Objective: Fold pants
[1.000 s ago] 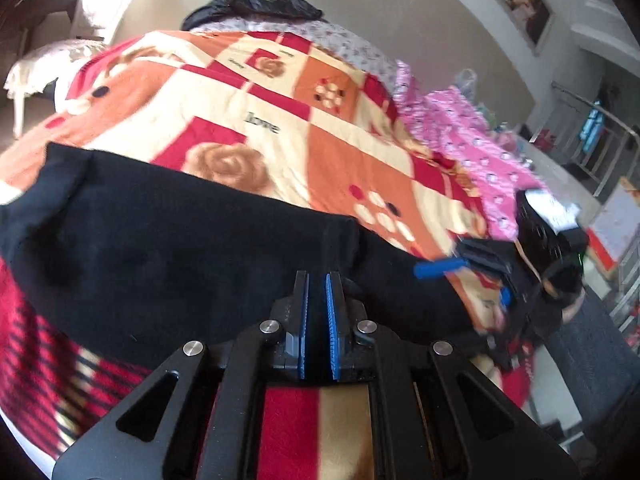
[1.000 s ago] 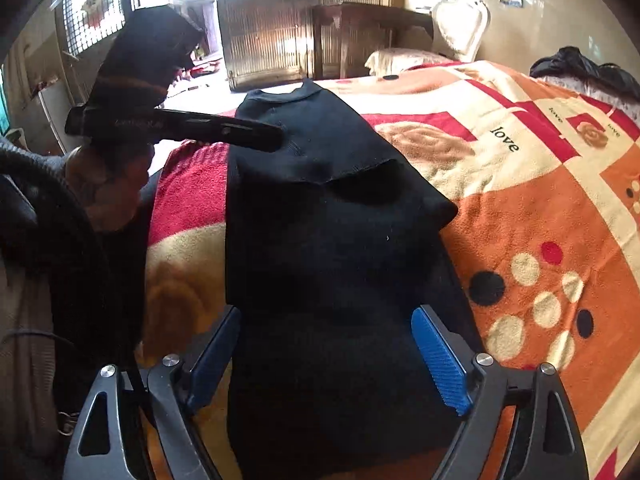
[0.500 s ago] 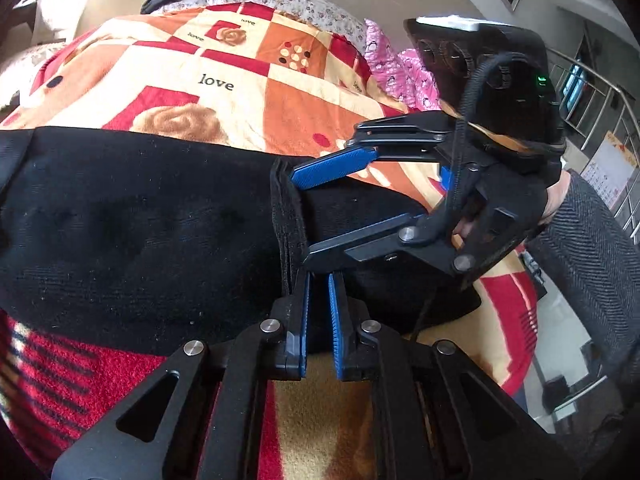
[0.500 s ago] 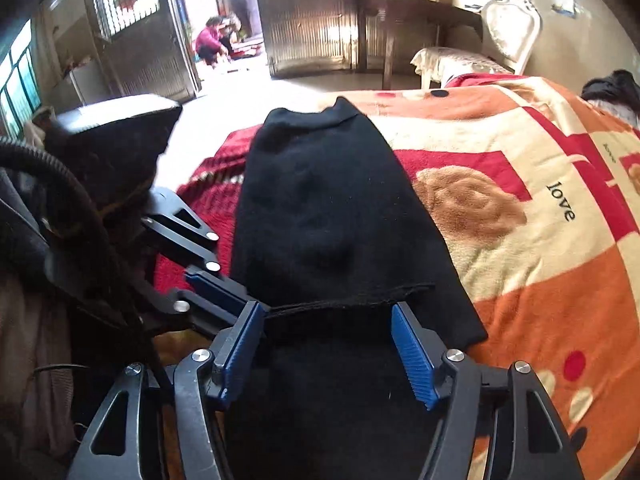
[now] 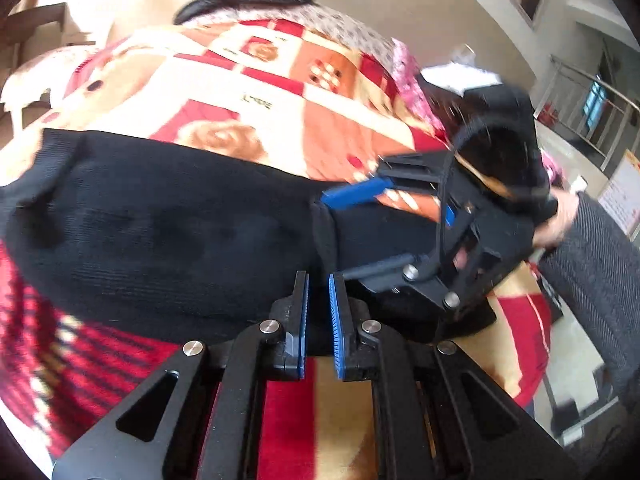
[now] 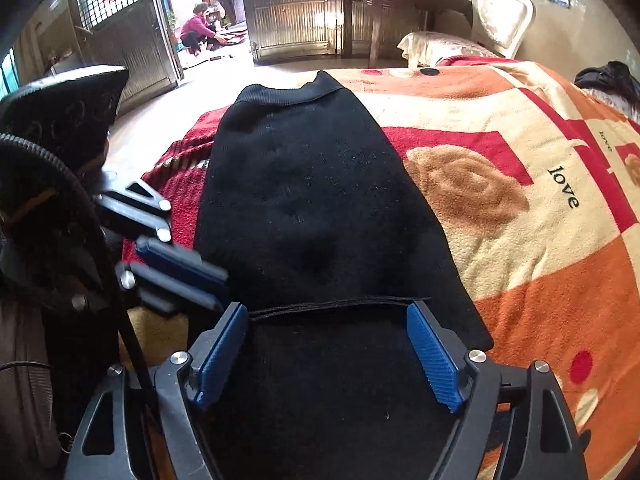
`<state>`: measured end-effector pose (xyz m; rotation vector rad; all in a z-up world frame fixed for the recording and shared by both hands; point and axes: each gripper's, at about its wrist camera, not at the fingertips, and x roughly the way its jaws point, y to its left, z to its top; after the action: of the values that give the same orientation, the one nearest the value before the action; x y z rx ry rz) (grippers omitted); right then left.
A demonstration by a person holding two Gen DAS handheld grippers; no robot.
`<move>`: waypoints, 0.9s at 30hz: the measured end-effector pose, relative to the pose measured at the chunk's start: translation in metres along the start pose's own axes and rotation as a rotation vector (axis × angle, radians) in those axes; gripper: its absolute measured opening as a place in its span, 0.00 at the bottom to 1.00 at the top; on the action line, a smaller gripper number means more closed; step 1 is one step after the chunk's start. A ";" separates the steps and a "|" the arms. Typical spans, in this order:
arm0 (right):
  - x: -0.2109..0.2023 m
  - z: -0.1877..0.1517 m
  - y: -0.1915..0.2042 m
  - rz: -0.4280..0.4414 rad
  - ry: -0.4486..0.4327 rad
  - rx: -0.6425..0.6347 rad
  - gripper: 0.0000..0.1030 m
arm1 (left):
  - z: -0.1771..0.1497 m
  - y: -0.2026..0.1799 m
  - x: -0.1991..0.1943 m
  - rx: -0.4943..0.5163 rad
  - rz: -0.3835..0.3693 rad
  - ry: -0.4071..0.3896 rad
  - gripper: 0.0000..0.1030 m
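Left tongs [image 5: 318, 312] nearly closed at pants [image 6: 320, 208] edge; right tongs [image 6: 326, 354], just reopened wide, angled down astride them.

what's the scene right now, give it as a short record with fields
garment: black pants, lying along the blanket, one end folded back over the rest
surface: patterned blanket
left gripper: nearly shut at the near edge of the fold; grip on cloth unclear
right gripper: jaws have just been opening, pads either side of the folded edge
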<state>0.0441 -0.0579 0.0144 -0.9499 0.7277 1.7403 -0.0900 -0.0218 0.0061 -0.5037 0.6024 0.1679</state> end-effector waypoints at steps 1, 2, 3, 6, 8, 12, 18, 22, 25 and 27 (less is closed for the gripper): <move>0.000 0.000 0.000 0.000 0.000 0.001 0.80 | 0.000 0.003 -0.001 -0.013 0.014 0.001 0.09; 0.000 0.000 0.000 0.001 -0.001 0.003 0.80 | -0.001 0.007 -0.002 -0.027 0.029 0.007 0.09; 0.001 0.000 0.000 0.000 -0.003 0.002 0.80 | -0.002 0.010 -0.004 -0.042 0.035 0.010 0.09; 0.000 -0.001 0.002 -0.011 -0.007 0.004 0.80 | -0.003 0.017 -0.023 -0.069 0.080 -0.034 0.09; -0.003 0.001 0.007 -0.040 -0.010 -0.017 0.79 | -0.003 0.031 -0.045 -0.111 0.118 -0.082 0.09; -0.038 -0.001 0.015 -0.144 -0.148 0.065 0.76 | -0.016 0.089 -0.089 -0.357 0.146 -0.131 0.38; -0.090 -0.058 0.018 -0.308 -0.361 0.298 0.76 | -0.029 0.164 -0.107 -0.705 0.130 -0.180 0.65; -0.103 -0.103 0.012 -0.375 -0.492 0.422 0.76 | -0.006 0.178 -0.095 -0.749 0.073 -0.169 0.68; -0.113 -0.120 0.003 -0.388 -0.575 0.517 0.76 | 0.008 0.185 -0.078 -0.799 0.015 -0.130 0.68; -0.119 -0.126 0.001 -0.372 -0.625 0.545 0.76 | 0.017 0.188 -0.069 -0.815 -0.008 -0.124 0.68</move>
<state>0.1013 -0.2175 0.0519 -0.1294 0.5196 1.2932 -0.1935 0.1493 -0.0177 -1.2722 0.3906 0.4394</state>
